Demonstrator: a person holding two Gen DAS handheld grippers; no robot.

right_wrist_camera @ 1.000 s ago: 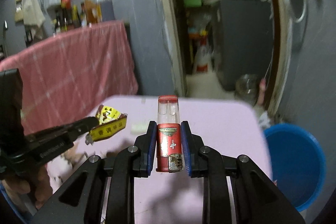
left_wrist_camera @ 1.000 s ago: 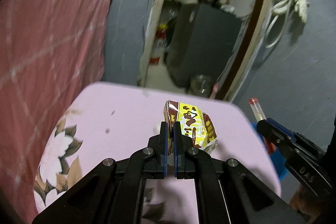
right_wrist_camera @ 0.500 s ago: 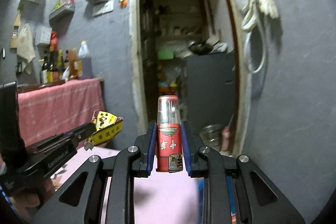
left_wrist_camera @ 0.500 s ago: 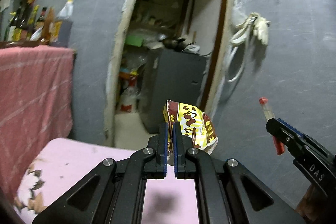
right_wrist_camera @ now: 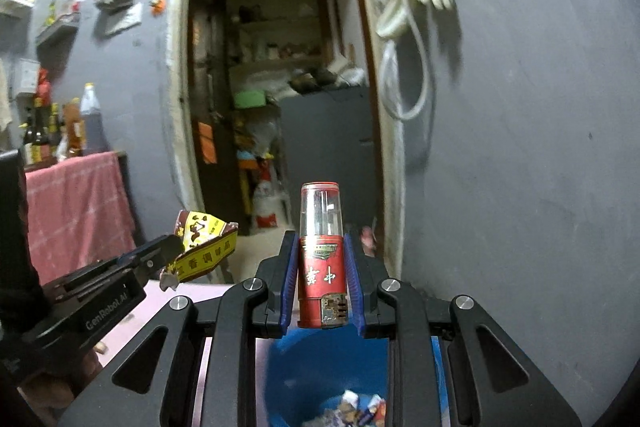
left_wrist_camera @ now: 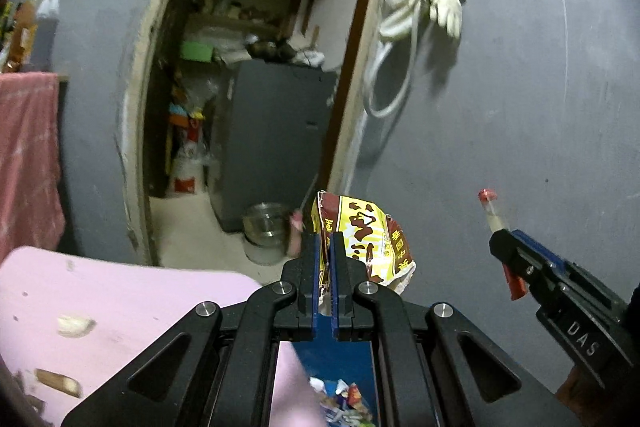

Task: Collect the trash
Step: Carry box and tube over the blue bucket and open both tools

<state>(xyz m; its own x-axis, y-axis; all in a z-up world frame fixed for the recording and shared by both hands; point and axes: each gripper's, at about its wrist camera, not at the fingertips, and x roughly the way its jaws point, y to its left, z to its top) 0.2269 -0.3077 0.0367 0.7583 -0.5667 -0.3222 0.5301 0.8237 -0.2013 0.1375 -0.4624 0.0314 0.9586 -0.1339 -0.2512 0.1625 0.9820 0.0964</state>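
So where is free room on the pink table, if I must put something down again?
The pink tabletop is mostly bare between its far rounded edge and the pale scrap. Near the brown scrap at the left edge it is more crowded. The round blue plastic bin already holds wrappers at its bottom.

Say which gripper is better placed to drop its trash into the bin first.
Right, probably. The right gripper holds the lighter with the blue bin open directly beneath. The left gripper, shut on the wrapper, sees the bin only partly, past the pink table edge.
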